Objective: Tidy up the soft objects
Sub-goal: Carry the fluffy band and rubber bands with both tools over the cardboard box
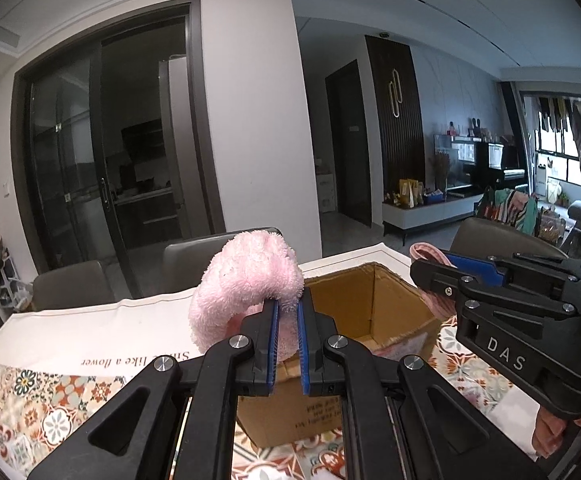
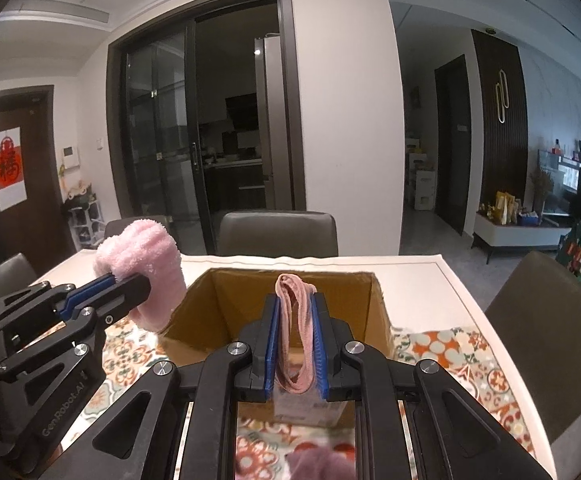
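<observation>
Progress looks midway: your left gripper (image 1: pixel 287 308) is pinching the fluffy pink sock (image 1: pixel 246 280) beside the cardboard box (image 2: pixel 378 304), and your right gripper (image 2: pixel 295 312) is clamping a ribbed pink cloth (image 2: pixel 296 320) over its opening. Neither's dropped in yet, and a purplish soft thing (image 2: pixel 322 465) waits on the table.

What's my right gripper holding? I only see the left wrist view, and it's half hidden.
Observer: The right gripper is shut on a folded dusty-pink cloth that hangs between the fingers.
Operator: Is it over the box?
Observer: Yes, it looks to be above the open box.
Operator: Anything else near it?
Observer: A mauve fuzzy item lies on the tablecloth just below that gripper, blurred.
</observation>
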Demonstrator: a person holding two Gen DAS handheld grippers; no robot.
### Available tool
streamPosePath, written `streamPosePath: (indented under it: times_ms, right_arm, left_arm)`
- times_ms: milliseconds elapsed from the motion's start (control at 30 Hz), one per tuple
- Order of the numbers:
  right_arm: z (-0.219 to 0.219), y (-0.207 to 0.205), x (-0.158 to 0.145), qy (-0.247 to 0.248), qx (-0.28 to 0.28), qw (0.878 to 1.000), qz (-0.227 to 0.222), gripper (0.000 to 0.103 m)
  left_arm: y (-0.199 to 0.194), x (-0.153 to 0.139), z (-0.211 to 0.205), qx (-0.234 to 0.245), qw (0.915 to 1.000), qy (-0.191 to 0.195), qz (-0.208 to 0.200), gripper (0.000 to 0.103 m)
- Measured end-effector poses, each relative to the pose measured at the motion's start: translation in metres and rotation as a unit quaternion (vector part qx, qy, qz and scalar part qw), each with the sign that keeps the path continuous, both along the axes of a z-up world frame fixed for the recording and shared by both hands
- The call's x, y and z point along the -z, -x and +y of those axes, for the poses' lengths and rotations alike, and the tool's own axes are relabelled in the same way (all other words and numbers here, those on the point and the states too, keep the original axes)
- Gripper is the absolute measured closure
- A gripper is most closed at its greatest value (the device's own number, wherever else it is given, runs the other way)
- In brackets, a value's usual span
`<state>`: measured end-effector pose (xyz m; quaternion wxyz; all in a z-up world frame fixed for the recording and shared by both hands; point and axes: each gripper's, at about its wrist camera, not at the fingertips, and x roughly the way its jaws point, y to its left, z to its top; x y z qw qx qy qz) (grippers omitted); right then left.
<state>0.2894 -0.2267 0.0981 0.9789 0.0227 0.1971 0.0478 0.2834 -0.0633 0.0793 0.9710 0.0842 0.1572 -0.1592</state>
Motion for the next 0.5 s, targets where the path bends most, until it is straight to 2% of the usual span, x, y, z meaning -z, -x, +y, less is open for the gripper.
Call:
streamPosePath:
  times_ms: [300,500]
  right_arm:
    - [-0.003,-0.044,-0.003,0.021,-0.002,1.0,0.02,0.086]
    - [-0.001,-0.069,0.0,0.041,-0.012,0.998,0.037,0.086]
  left_arm:
    - [-0.042,0.007,-0.008,0.013,0.9994,-0.01,0.029,0.093]
    - [-0.067,0.018,-0.008,0.023,0.9973,-0.015,0.068,0.092]
